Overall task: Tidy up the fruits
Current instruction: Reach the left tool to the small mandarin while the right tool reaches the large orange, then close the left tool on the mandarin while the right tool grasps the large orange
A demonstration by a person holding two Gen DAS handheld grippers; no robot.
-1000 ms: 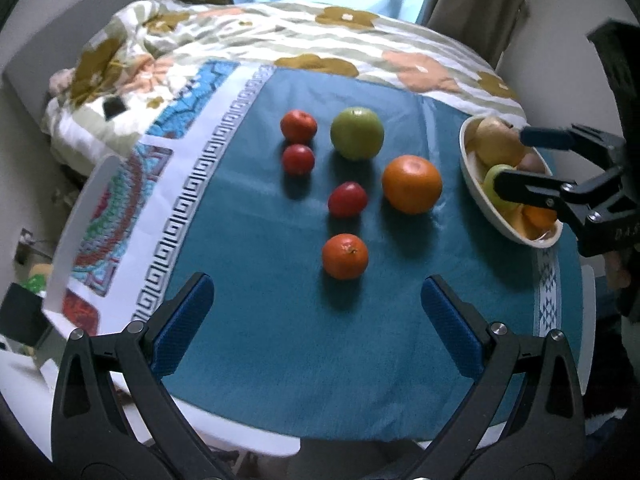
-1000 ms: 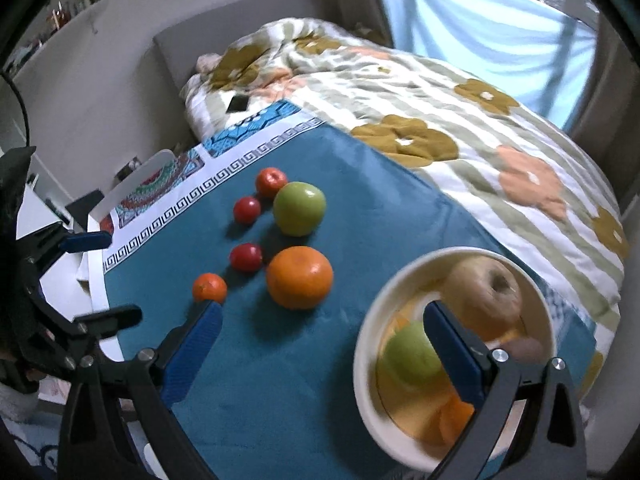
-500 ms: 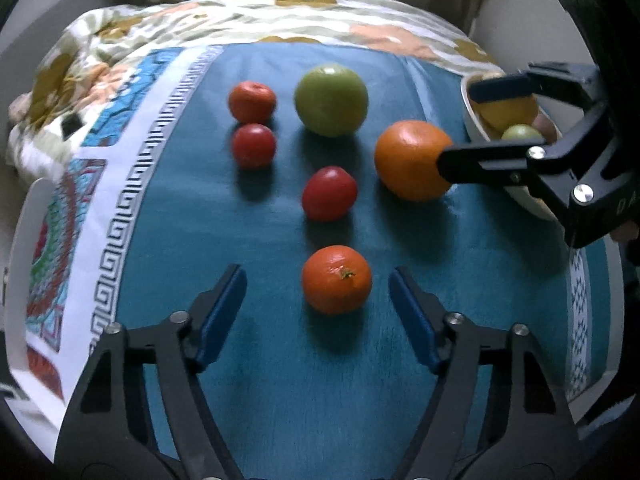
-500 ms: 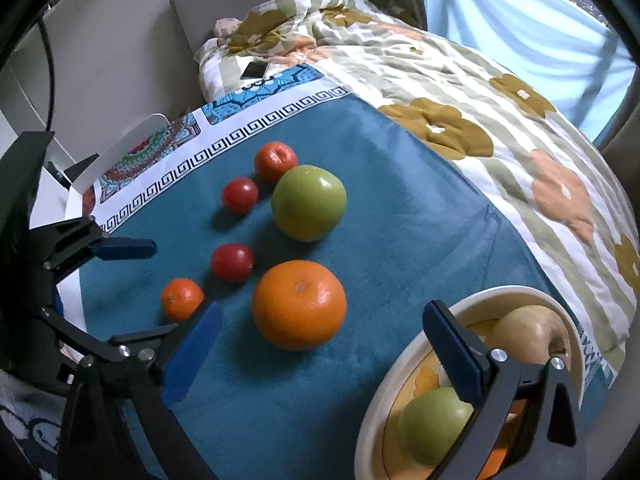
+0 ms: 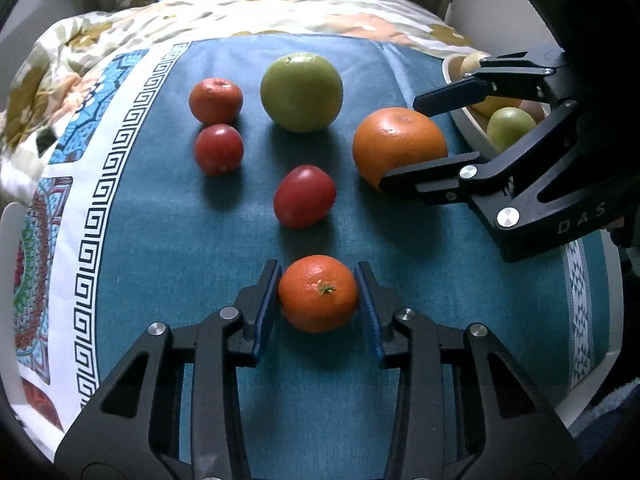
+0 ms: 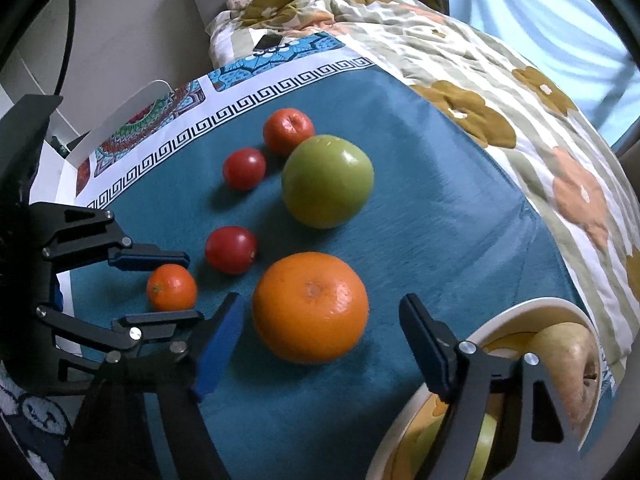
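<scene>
Left gripper [image 5: 317, 298]: jaws closing on the small mandarin [image 5: 318, 293], pads touching both of its sides on the teal cloth [image 5: 400, 240]. Right gripper [image 6: 320, 336]: jaws closing around the large orange [image 6: 310, 306], pads not yet touching it. Bowl [image 6: 408, 412] lies at 4 o'clock of the orange. Green apple [image 6: 327, 180] sits at 12 o'clock of it.

A bedroom: floral duvet [image 6: 500, 92] on a bed.
</scene>
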